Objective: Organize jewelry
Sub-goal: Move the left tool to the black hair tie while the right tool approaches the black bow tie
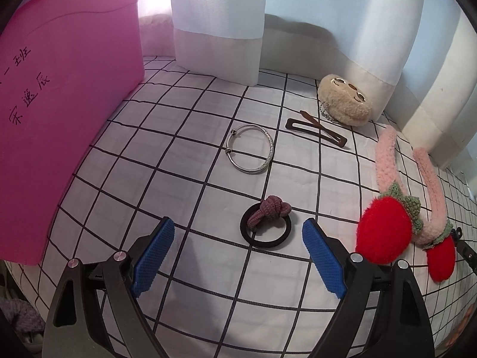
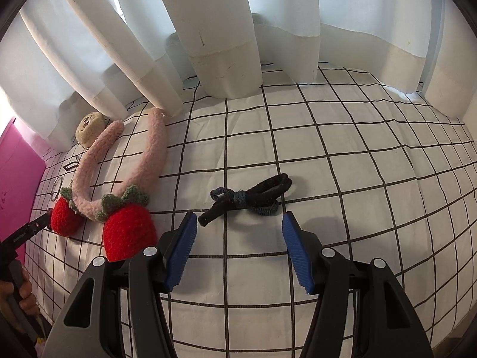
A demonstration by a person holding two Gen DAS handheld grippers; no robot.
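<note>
In the left wrist view my left gripper (image 1: 238,229) is open and empty, its blue pads on either side of a black hair tie with a mauve knot (image 1: 266,223) lying on the checked sheet. Beyond it lie a silver bangle (image 1: 249,148) and a brown hair clip (image 1: 316,134). In the right wrist view my right gripper (image 2: 240,223) is open and empty just in front of a black and blue-grey bow hair tie (image 2: 247,198).
A pink fuzzy headband with red strawberry ends (image 1: 384,229) lies at the right, also in the right wrist view (image 2: 128,232). A beige plush pouch (image 1: 344,100) sits by the white curtains (image 1: 220,24). A pink box (image 1: 68,104) stands at the left.
</note>
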